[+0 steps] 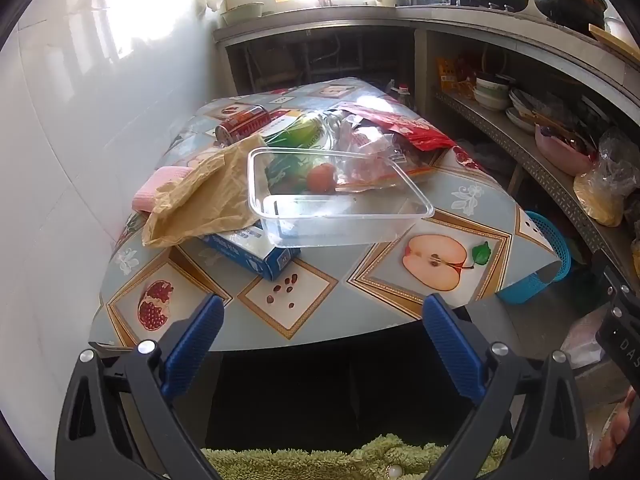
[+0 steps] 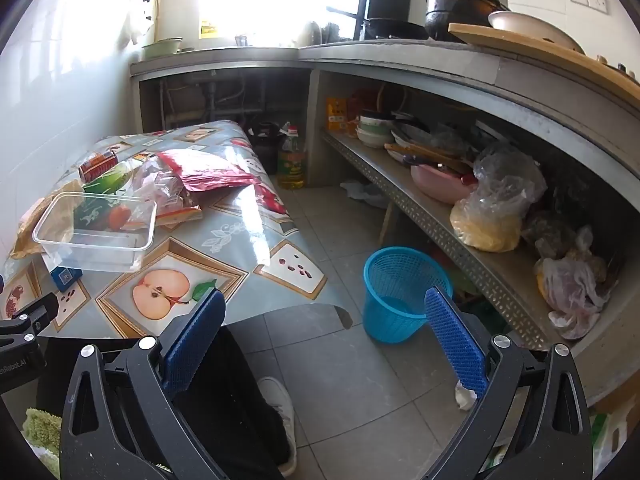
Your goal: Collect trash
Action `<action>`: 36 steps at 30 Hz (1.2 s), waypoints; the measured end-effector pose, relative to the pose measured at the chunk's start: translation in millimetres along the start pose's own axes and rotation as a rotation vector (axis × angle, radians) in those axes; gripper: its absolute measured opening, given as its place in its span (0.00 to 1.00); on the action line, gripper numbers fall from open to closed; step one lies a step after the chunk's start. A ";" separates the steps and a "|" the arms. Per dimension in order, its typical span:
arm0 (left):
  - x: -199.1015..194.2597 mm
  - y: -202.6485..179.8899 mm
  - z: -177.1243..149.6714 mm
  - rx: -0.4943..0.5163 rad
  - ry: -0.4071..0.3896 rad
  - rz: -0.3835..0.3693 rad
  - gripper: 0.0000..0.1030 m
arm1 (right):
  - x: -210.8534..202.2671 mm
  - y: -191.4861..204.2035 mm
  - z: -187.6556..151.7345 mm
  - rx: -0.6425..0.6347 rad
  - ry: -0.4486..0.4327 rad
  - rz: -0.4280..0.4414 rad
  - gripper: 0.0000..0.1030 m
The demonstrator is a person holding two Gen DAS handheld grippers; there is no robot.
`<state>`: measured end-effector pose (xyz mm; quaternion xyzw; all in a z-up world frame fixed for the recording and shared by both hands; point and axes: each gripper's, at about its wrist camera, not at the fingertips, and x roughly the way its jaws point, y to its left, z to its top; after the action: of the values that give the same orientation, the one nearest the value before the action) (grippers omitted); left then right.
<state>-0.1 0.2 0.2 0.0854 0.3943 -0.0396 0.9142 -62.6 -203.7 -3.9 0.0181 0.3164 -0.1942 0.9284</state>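
Observation:
Trash is piled on the table (image 1: 480,208): a clear plastic container (image 1: 340,196), a blue carton (image 1: 256,252) under it, a tan plastic bag (image 1: 200,196), a red can (image 1: 240,122), a red wrapper (image 1: 404,128) and clear wrappers (image 1: 360,148). A blue mesh trash basket (image 2: 400,292) stands on the floor right of the table. My left gripper (image 1: 322,316) is open and empty, short of the table's near edge. My right gripper (image 2: 324,312) is open and empty, above the floor between table (image 2: 240,236) and basket. The container (image 2: 96,232) also shows in the right wrist view.
A pink cloth (image 1: 160,188) lies at the table's left. A white wall (image 1: 60,160) runs along the left. A long shelf (image 2: 440,224) on the right holds bowls and bags. An oil bottle (image 2: 292,160) stands on the floor. A crumpled white scrap (image 2: 466,396) lies on the floor tiles.

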 end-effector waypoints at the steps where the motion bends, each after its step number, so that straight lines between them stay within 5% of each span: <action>1: -0.1 0.0 0.0 -0.001 -0.002 0.000 0.95 | 0.0 0.1 0.0 0.000 0.001 0.000 0.93; 36: 5.0 5.6 -0.1 -0.014 0.010 -0.001 0.95 | -0.6 -1.5 0.7 -0.004 0.000 -0.003 0.93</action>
<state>4.0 5.6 -2.7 0.0789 0.3990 -0.0370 0.9128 -63.1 -205.0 -2.8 0.0159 0.3166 -0.1949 0.9282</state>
